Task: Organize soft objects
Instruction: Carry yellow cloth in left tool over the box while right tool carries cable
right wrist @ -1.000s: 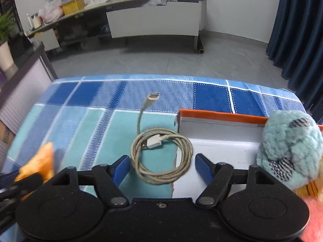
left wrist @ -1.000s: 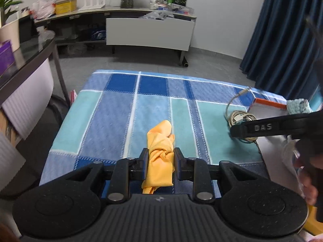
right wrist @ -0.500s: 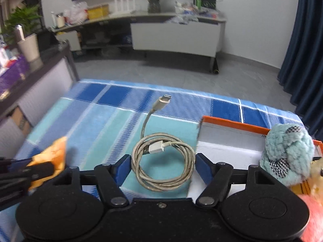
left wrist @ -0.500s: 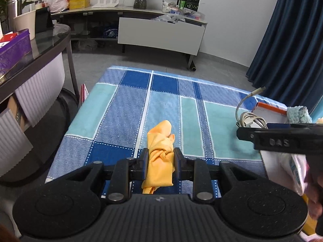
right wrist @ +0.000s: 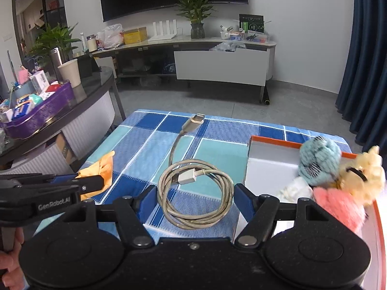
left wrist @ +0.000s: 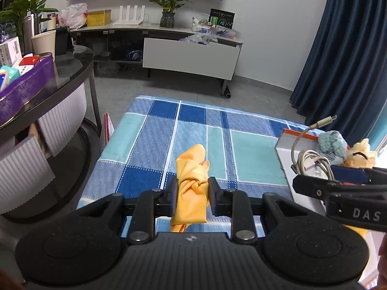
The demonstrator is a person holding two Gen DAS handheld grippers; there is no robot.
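Two grippers: both loaded, one item each, both raised over the checked cloth (left wrist: 154,145) that covers the counter (right wrist: 135,130).
Left gripper (left wrist: 192,191): fingers clamped on a crumpled orange cloth (left wrist: 191,181), which bunches up between them and hangs out below; in the right wrist view the same cloth shows at the left, near edge of the counter.
Right gripper (right wrist: 194,199): fingers set wide with a coiled grey cable (right wrist: 194,193) spanning the gap; the coil touches both inner faces, so it looks held (whether it is truly pinched or only resting there, I cannot tell for sure). One plug end sticks up stiffly toward the far side.
Box (right wrist: 271,154): white inside with an orange rim, on the right of the counter, just beside the cable.
Already in the box: a teal plush ball (right wrist: 319,162), a cream plush toy (right wrist: 362,176), a pink fluffy one (right wrist: 338,207) and something white beneath them.
Progress: judging by this, most soft things are gathered; the orange cloth is left to go in, and the cable, hardly soft, probably belongs elsewhere.
Pose: left gripper level, pointing to the far side, well left of the box; right gripper near the box's left wall, crossing the left wrist view at its right edge.
Next, as a guess: carry the cloth right, over the box wall.
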